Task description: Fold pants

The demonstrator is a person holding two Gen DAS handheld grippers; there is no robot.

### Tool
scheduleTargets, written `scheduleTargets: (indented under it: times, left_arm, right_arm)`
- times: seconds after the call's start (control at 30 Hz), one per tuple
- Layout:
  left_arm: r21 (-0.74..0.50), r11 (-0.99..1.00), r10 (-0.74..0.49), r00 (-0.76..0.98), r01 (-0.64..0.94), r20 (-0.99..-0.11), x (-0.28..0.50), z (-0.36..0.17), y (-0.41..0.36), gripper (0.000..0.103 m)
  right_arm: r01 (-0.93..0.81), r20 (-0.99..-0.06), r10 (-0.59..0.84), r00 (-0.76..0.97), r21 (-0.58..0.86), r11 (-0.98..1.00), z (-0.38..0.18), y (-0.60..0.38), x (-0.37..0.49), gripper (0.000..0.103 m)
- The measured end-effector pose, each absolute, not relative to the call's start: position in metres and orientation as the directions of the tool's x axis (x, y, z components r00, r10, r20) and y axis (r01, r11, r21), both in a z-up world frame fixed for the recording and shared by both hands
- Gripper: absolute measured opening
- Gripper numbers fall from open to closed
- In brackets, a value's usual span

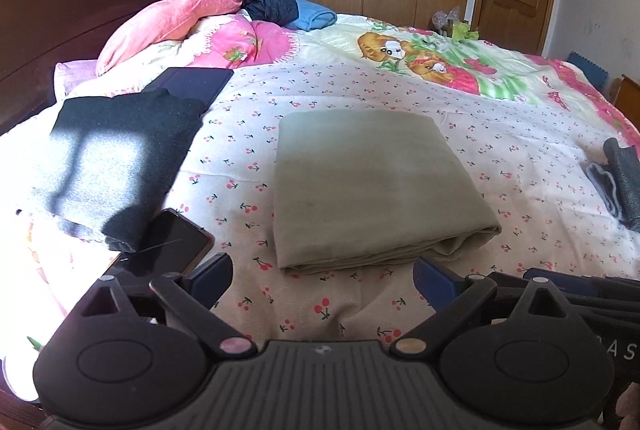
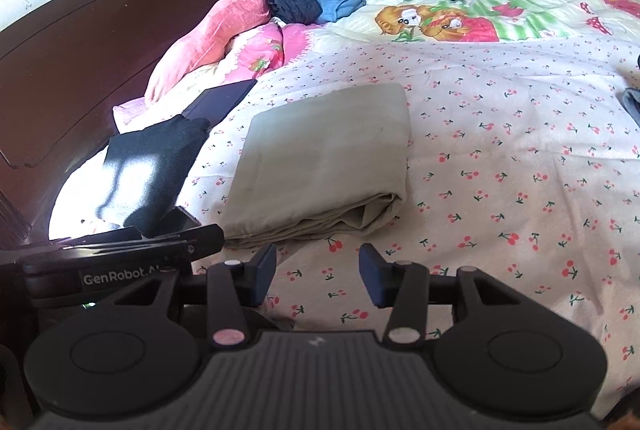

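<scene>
Folded pants (image 1: 360, 186): flat on bed (image 1: 500, 134), long axis running away from both tools. Left tool (image 1: 322, 280), wide open, empty, faces its near edge squarely; right tool (image 2: 318, 270), part-open, empty, sits off its near right corner.

Bare sheet (image 1: 500, 158) right of pants (image 1: 360, 182) (phone (image 1: 172, 242) crowds left).

Pale olive-green pants (image 1: 360, 182) lie on a white bedsheet (image 1: 500, 158) with a red cherry print, beside a black cloth (image 1: 120, 158).
</scene>
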State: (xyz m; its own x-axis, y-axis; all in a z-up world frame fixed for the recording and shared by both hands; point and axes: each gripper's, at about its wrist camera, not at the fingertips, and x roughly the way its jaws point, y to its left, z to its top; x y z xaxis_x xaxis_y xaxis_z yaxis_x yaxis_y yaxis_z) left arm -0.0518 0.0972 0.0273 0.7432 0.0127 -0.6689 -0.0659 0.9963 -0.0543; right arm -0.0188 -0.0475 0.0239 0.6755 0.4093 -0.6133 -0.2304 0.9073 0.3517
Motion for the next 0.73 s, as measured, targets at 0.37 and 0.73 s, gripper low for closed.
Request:
scheduleTargets:
  times: [0.37, 0.73]
  left_arm:
    - [-0.068, 0.994, 0.012, 0.728, -0.081, -0.685, -0.051, 0.016, 0.098, 0.103]
    - [-0.016, 0.999, 0.020, 0.739, -0.041, -0.673, -0.046, 0.019, 0.085, 0.103]
  right_arm:
    - [-0.215, -0.625, 0.404, 0.668, 0.358, 0.909, 0.017, -0.045, -0.018, 0.047]
    - [-0.161, -0.622, 0.379, 0.685, 0.378, 0.911, 0.013, -0.060, -0.011, 0.047]
